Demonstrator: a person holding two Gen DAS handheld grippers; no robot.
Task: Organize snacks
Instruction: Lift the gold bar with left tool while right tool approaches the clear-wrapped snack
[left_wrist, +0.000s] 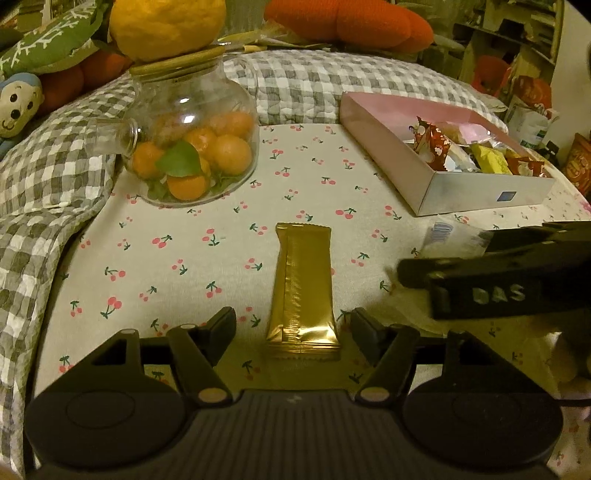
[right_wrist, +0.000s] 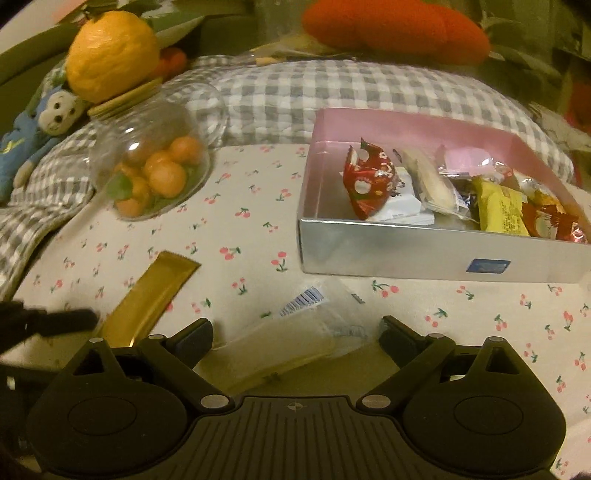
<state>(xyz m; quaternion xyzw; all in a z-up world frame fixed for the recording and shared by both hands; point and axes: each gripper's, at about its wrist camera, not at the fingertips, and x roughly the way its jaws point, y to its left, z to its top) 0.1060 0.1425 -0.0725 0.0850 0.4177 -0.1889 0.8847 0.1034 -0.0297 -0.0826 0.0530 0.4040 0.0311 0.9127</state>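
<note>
A gold snack bar lies flat on the cherry-print cloth, its near end between the open fingers of my left gripper. It also shows in the right wrist view. A clear-wrapped pale snack with a barcode lies between the open fingers of my right gripper. It shows partly in the left wrist view, behind the right gripper's black body. A silver box with pink inside holds several wrapped snacks at the right.
A glass jar of small oranges stands at the back left with a large yellow citrus on its lid. A grey checked quilt and plush toys ring the back. The box wall stands just ahead of my right gripper.
</note>
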